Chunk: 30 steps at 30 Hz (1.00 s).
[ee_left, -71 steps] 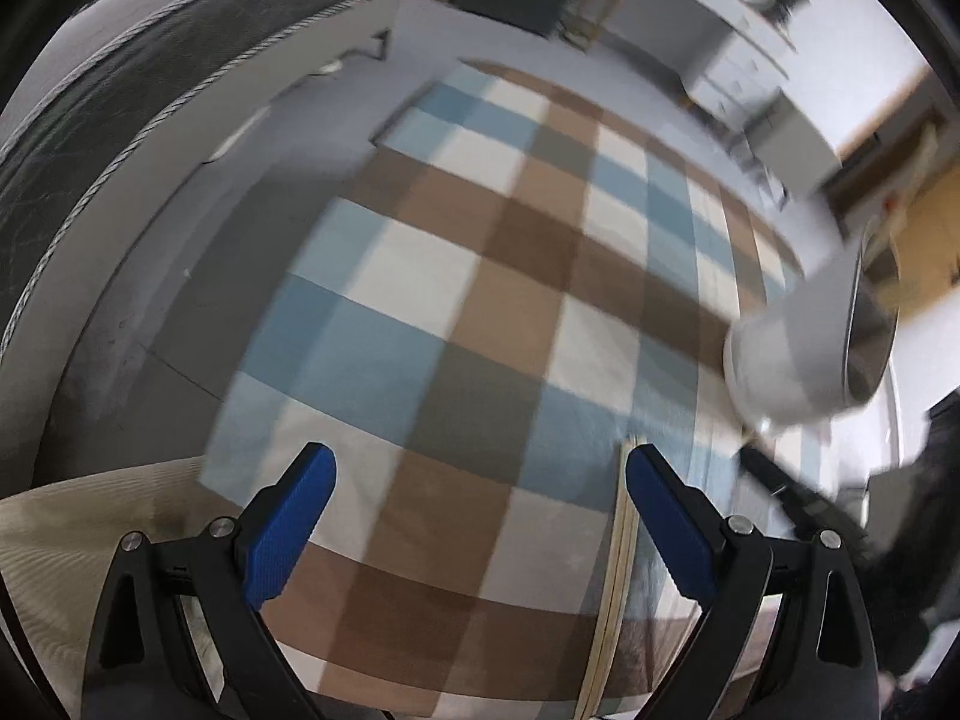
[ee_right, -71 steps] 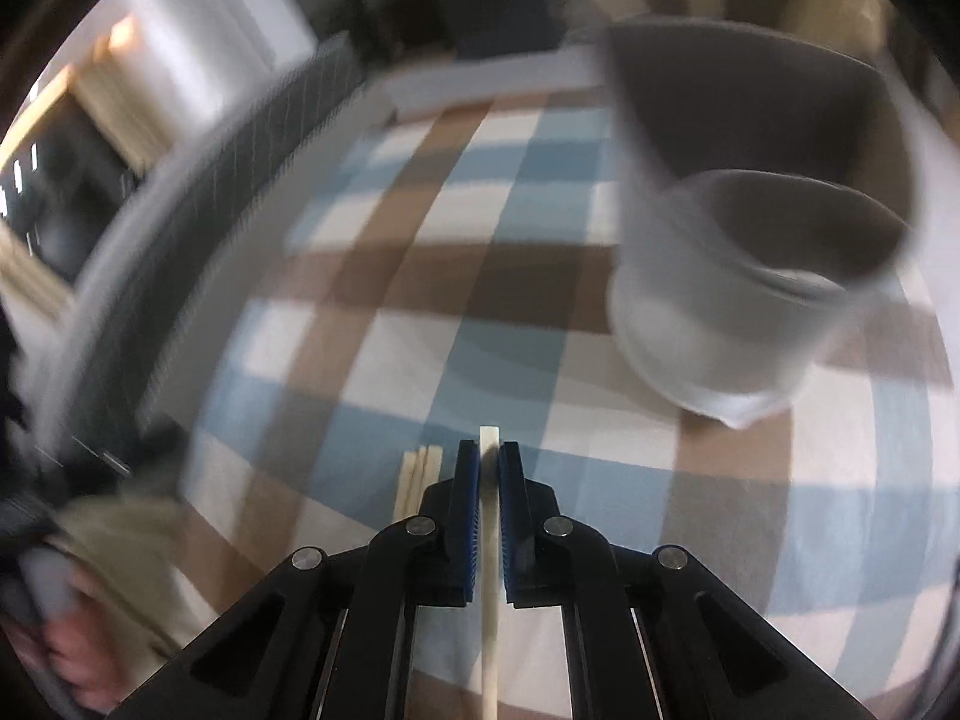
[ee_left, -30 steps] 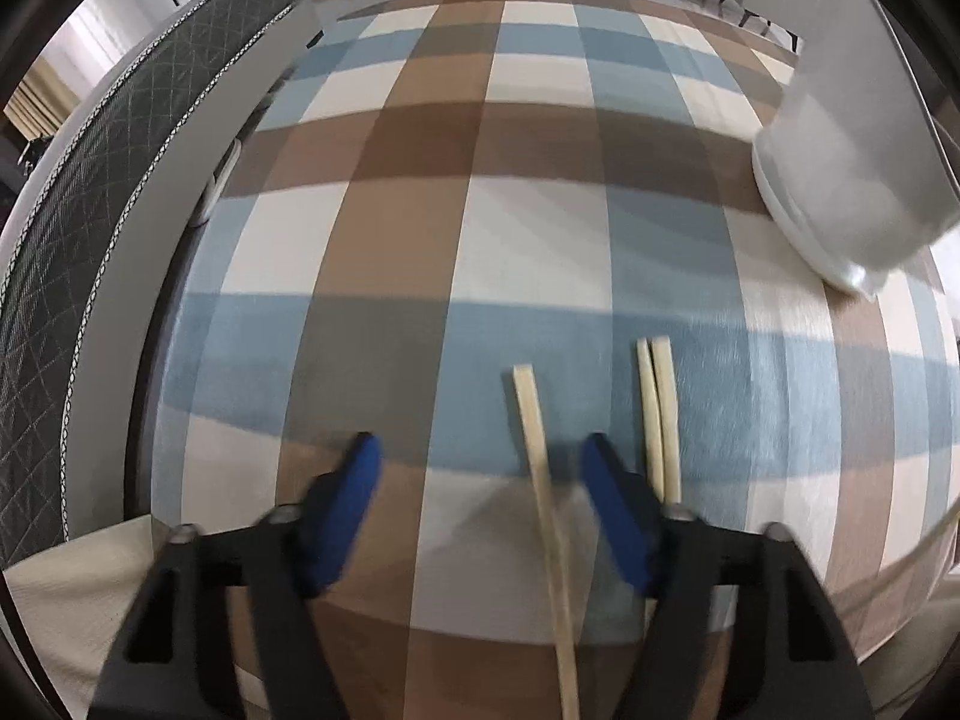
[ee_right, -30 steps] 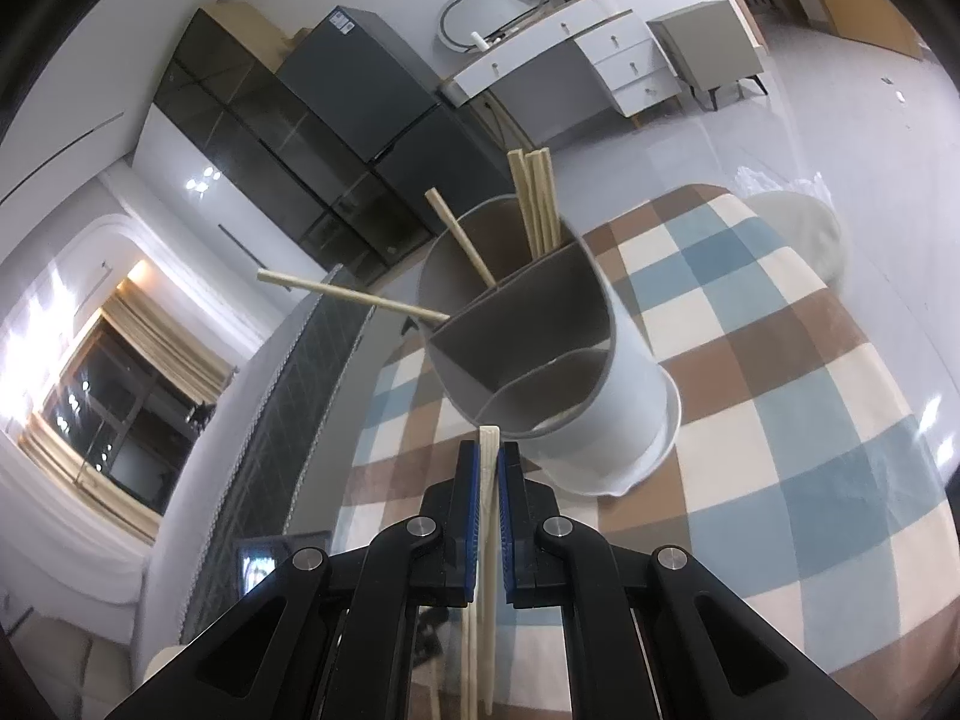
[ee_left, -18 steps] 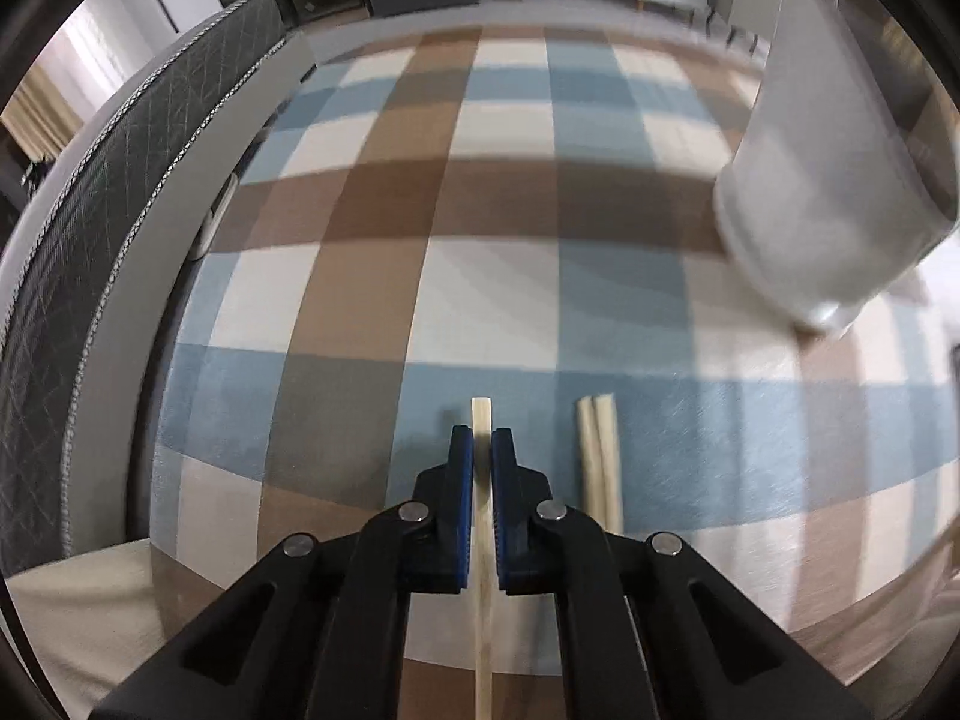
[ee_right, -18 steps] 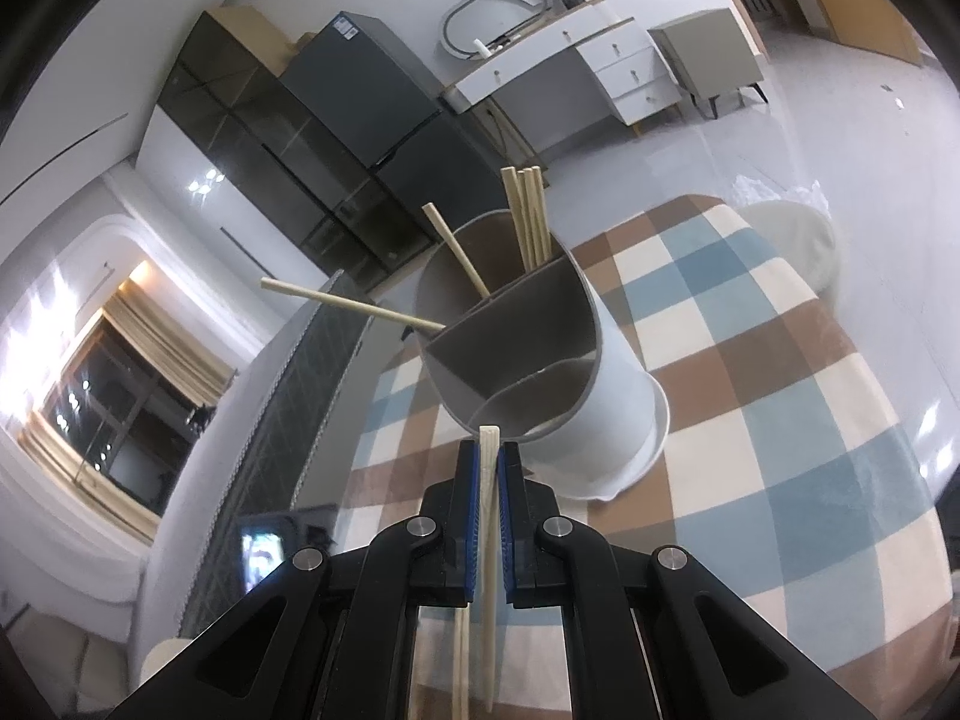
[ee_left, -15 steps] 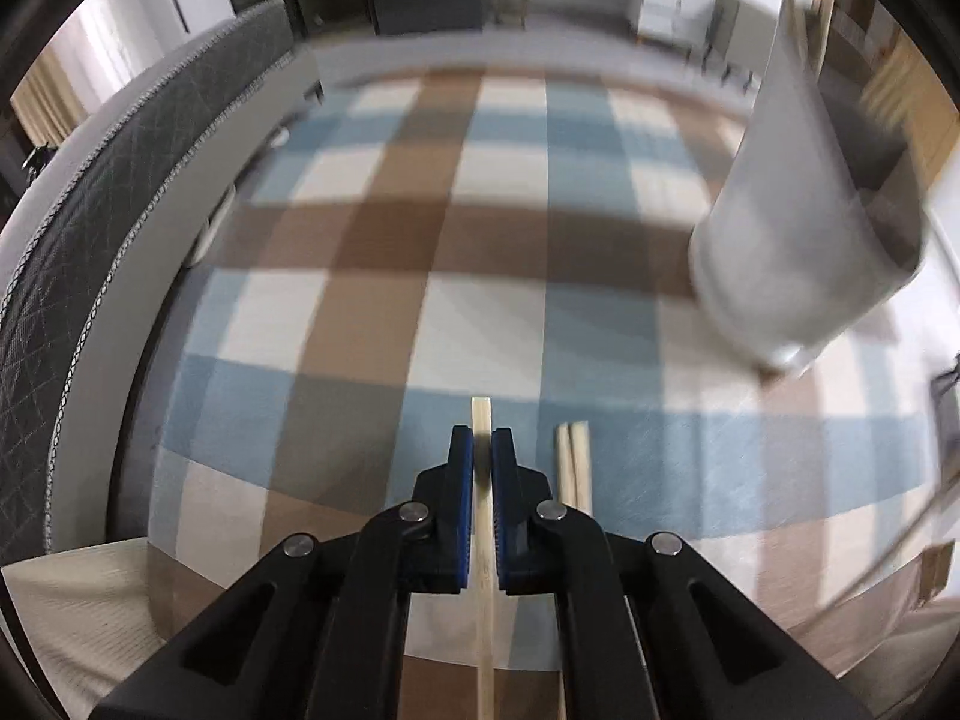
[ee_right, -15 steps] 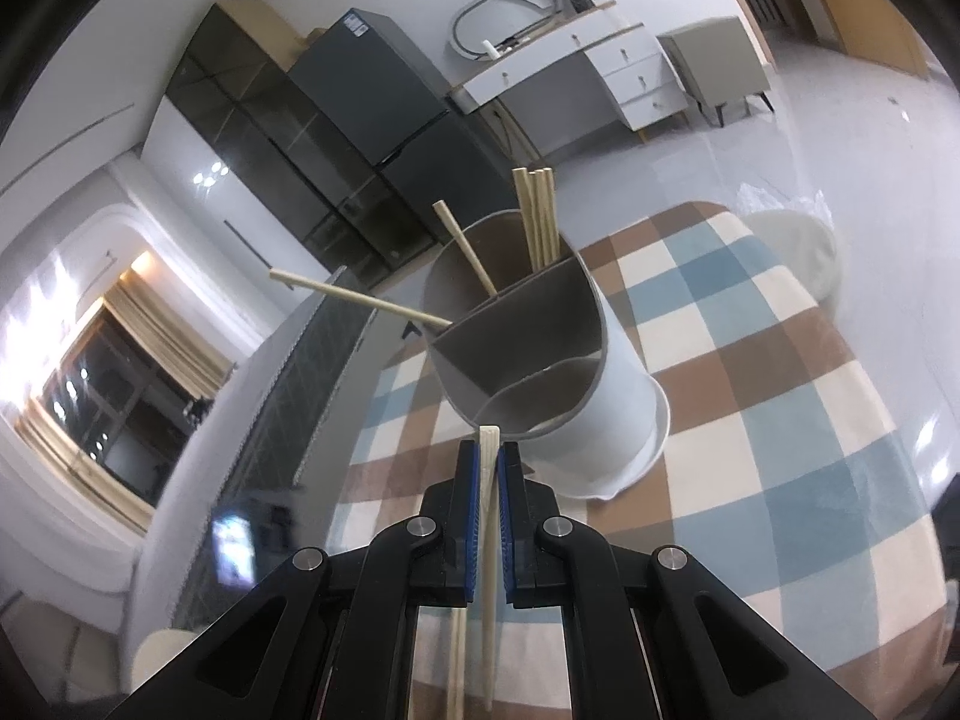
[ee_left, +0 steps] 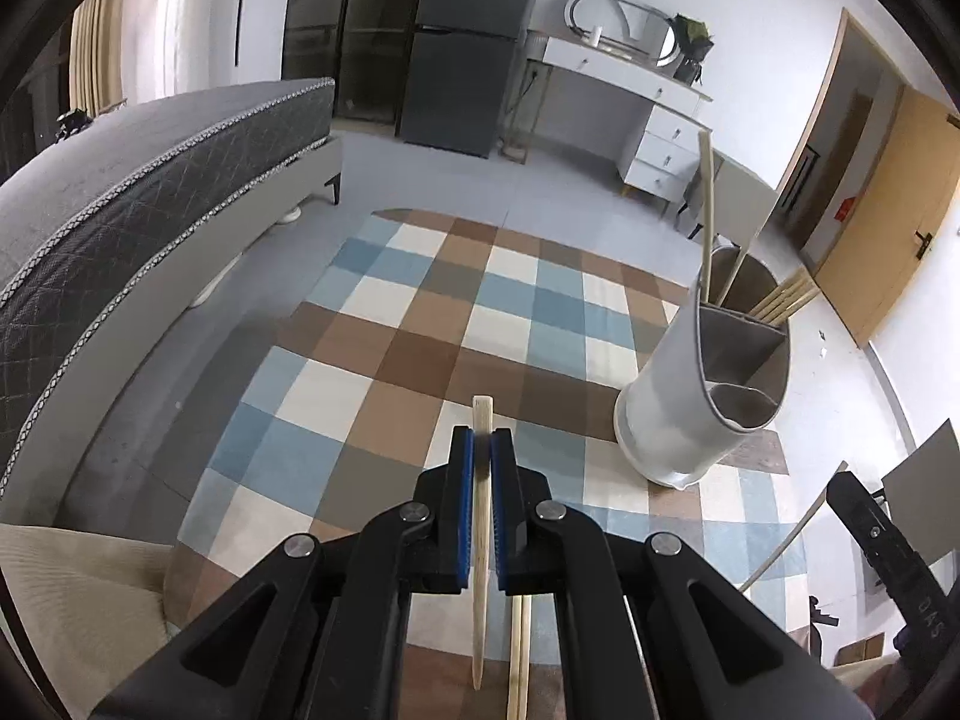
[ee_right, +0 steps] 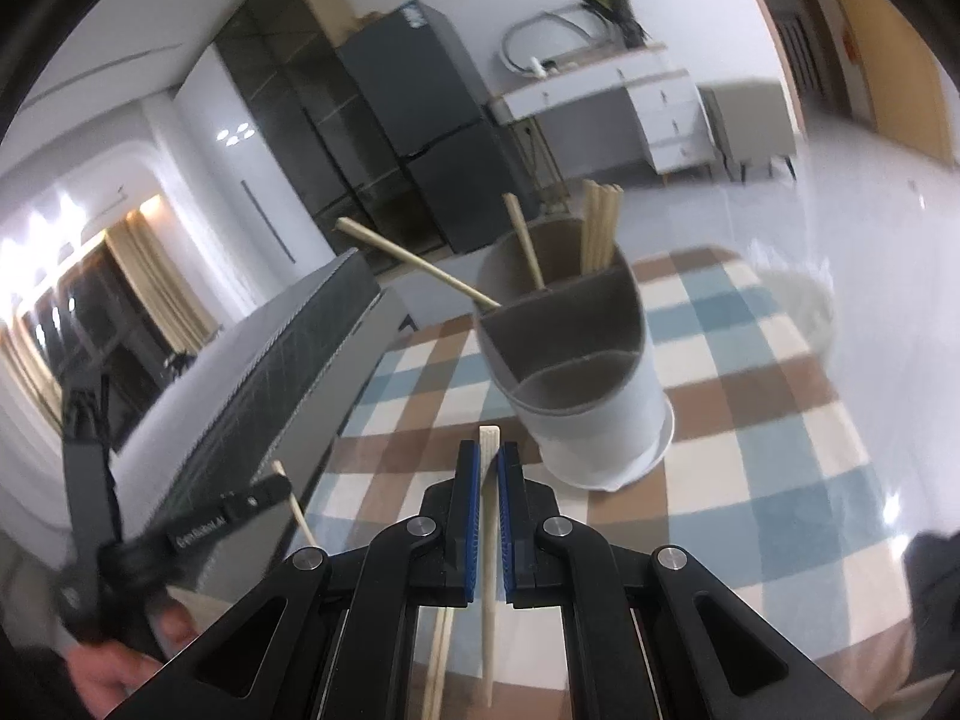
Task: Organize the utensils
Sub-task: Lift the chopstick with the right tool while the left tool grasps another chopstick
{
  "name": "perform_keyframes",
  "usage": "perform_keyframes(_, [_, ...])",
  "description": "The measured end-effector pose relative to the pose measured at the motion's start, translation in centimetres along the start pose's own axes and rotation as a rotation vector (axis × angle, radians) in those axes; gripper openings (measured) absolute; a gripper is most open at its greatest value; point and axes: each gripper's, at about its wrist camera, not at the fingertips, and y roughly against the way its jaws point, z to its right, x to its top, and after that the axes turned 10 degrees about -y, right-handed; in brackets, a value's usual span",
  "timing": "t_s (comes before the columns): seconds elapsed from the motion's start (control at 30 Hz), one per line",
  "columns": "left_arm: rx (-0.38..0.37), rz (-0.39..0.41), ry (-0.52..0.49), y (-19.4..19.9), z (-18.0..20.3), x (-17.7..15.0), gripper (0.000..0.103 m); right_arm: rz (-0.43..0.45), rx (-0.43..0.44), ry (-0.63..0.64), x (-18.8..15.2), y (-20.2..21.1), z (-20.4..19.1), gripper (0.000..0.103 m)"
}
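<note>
Above checked rug (ee_left: 420,324), both tongs (ee_left: 482,444) (ee_right: 489,456) clenched on chopsticks (ee_left: 480,540) (ee_right: 489,540), divided holder (ee_left: 702,414) ahead, bed (ee_left: 150,180) left.

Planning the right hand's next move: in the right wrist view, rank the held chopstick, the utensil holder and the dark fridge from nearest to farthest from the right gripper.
1. Held chopstick, between the right gripper's fingers.
2. Utensil holder, just ahead, slightly right.
3. Dark fridge, against the far wall.

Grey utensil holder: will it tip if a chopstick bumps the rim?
Possibly. The holder is tall on a modest base, and chopsticks lean out of its rear compartment, so it looks top-heavy. It stands on a soft checked rug, likely unsteady footing. Its flared foot should help somewhat.
</note>
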Motion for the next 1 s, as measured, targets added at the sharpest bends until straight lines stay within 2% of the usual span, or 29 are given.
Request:
perform_keyframes(0.17, [-0.003, 0.016, -0.013, 0.7, -0.2, -0.1, 0.001, 0.022, -0.015, 0.065, -0.9, 0.6, -1.3, 0.005])
perform_keyframes(0.5, [-0.047, 0.010, -0.089, 1.6, 0.5, 0.8, 0.000, 0.027, -0.030, 0.078, -1.1, 0.6, -1.8, 0.005])
perform_keyframes(0.8, [-0.093, -0.012, -0.183, 1.0, 2.0, 1.9, 0.000, 0.010, -0.065, 0.017, -0.6, -0.4, -0.2, 0.005])
perform_keyframes(0.9, [-0.138, -0.059, -0.138, -0.3, 0.8, 2.2, 0.000, 0.016, -0.062, 0.011, -0.3, -0.3, -0.2, 0.005])
perform_keyframes(1.0, [-0.117, -0.180, -0.072, -3.8, -1.4, 2.0, 0.000, 0.017, -0.056, -0.001, -0.1, -0.3, -0.1, 0.005])
